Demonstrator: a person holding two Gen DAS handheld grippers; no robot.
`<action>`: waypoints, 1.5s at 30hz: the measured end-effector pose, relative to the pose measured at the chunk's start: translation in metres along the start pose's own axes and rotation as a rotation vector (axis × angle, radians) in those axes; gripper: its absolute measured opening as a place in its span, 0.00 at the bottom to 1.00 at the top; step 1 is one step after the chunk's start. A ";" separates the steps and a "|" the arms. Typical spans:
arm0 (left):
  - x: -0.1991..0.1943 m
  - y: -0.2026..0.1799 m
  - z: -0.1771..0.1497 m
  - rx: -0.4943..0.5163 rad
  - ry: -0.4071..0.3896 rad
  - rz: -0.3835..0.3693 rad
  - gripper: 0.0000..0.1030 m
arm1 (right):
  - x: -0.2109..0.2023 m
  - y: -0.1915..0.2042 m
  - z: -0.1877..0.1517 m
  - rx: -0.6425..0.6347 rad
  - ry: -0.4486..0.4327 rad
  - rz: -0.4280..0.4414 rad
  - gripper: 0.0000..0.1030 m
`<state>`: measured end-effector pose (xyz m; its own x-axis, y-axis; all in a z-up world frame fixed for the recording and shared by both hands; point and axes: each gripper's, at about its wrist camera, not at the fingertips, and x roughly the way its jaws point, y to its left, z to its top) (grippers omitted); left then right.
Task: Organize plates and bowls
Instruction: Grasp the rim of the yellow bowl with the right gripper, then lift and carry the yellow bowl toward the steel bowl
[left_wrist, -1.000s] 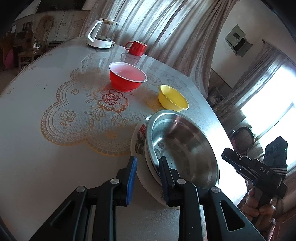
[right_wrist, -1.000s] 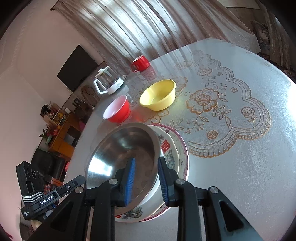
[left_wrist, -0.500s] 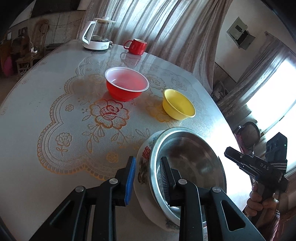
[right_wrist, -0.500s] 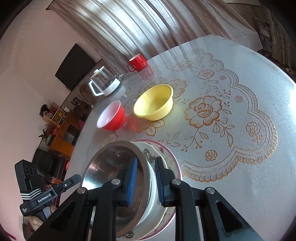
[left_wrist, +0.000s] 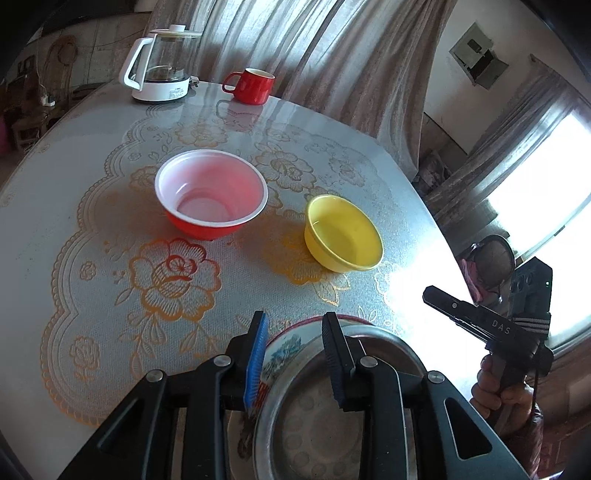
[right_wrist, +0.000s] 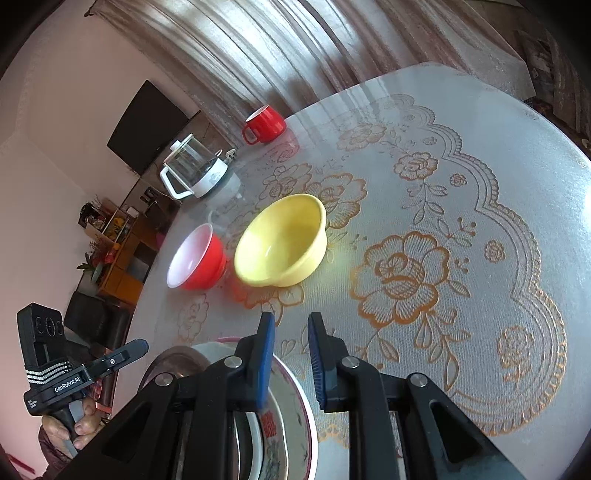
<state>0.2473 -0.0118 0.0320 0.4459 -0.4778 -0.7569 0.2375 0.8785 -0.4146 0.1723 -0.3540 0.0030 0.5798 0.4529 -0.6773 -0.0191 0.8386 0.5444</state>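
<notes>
A steel bowl sits in a flowered plate at the near table edge; both show in the right wrist view too, the bowl and the plate. My left gripper is open, its jaws straddling the plate's and bowl's near-left rims without pinching them. My right gripper is open, its jaws on either side of the plate's rim. A red bowl and a yellow bowl stand apart farther back.
A red mug and a glass kettle stand at the table's far edge. The table has a lace-patterned cover. Curtains hang behind it. A cabinet and sofa lie off the table's left in the right wrist view.
Both grippers have drawn back and risen from the steel bowl and plate stack. The stack now sits lower in both views. The right jaws have opened slightly.
</notes>
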 end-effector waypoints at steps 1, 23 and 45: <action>0.003 -0.004 0.004 0.012 0.000 0.005 0.30 | 0.002 -0.001 0.005 -0.002 -0.002 -0.006 0.17; 0.070 -0.028 0.061 -0.038 0.106 -0.041 0.30 | 0.063 -0.016 0.055 0.089 0.026 0.001 0.17; 0.117 -0.026 0.082 -0.035 0.162 0.042 0.26 | 0.076 -0.018 0.052 0.100 0.038 0.001 0.12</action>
<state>0.3640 -0.0898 -0.0047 0.3090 -0.4373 -0.8446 0.1902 0.8985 -0.3956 0.2588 -0.3509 -0.0326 0.5482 0.4662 -0.6943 0.0630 0.8048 0.5902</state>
